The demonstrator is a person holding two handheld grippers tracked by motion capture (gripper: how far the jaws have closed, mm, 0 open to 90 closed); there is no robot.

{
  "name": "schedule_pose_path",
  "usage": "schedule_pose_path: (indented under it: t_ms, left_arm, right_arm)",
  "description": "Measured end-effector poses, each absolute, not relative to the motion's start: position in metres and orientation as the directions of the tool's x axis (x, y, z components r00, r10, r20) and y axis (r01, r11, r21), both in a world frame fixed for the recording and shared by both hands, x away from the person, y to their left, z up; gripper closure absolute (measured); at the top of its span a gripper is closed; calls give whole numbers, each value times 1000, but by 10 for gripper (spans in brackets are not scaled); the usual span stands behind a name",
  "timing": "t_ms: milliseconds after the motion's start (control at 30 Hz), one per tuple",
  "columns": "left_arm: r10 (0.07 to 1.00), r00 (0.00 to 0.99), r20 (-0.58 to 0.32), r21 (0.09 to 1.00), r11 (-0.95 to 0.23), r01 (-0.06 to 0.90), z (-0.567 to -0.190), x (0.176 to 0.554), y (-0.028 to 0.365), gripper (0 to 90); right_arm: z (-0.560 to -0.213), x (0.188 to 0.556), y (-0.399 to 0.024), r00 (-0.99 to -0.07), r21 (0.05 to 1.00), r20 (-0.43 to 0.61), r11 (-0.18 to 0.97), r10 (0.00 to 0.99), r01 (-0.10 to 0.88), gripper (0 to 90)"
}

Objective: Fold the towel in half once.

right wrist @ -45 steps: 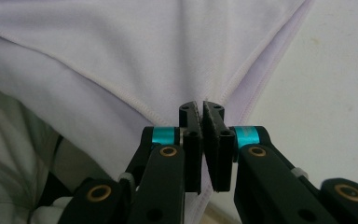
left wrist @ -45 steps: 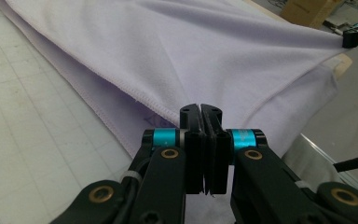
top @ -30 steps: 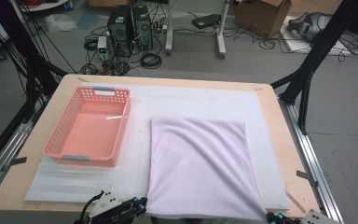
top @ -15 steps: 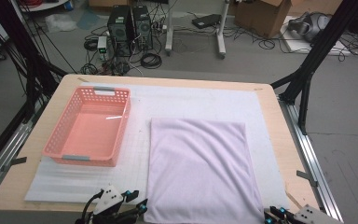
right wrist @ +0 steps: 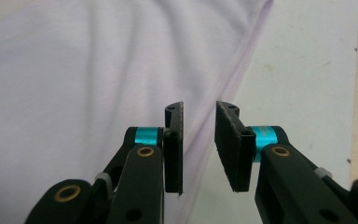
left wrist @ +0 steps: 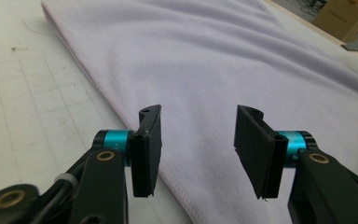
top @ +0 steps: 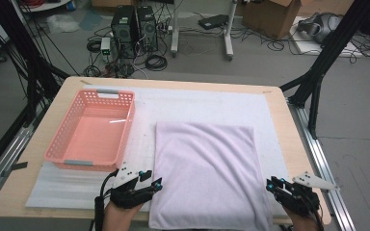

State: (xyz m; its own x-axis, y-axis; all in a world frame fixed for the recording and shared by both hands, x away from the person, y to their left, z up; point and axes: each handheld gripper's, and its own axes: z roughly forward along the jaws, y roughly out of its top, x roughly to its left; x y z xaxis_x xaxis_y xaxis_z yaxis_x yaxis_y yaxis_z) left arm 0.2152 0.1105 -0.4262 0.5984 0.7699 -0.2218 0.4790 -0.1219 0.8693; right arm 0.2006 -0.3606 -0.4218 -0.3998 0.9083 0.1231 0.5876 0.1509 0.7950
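Lilac towel lying flat on the desk, pink basket to its left. Left gripper and right gripper, jaws apart and empty, flank its near corners.

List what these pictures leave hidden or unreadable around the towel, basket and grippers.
- Towel: its near edge runs off the bottom of the high view; what lies under it is covered.
- Basket: its near wall's inside faces away from the high view.
- Left gripper and right gripper: the hands are cut off by the bottom edge.
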Motion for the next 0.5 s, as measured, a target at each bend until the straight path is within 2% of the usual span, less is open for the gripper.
schedule_pose_path:
  t_ms: [333, 400, 467, 500]
  left_arm:
    - [766, 598, -236, 870, -108, 482, -426, 242, 113, 493]
    - [762, 602, -238, 870, -108, 481, -426, 247, 112, 492]
    - [757, 610, -235, 869, -118, 481, -425, 252, 111, 491]
    - [756, 611, -234, 869, -118, 480, -425, 255, 111, 490]
  right_arm:
    - [-441, 243, -342, -430, 755, 137, 187, 892, 629, 724]
    - [-445, 249, -338, -430, 736, 123, 209, 894, 644, 849]
    - [-443, 253, -338, -443, 728, 109, 232, 890, 646, 880]
    - [-441, 254, -338, -439, 726, 70, 256, 896, 638, 884]
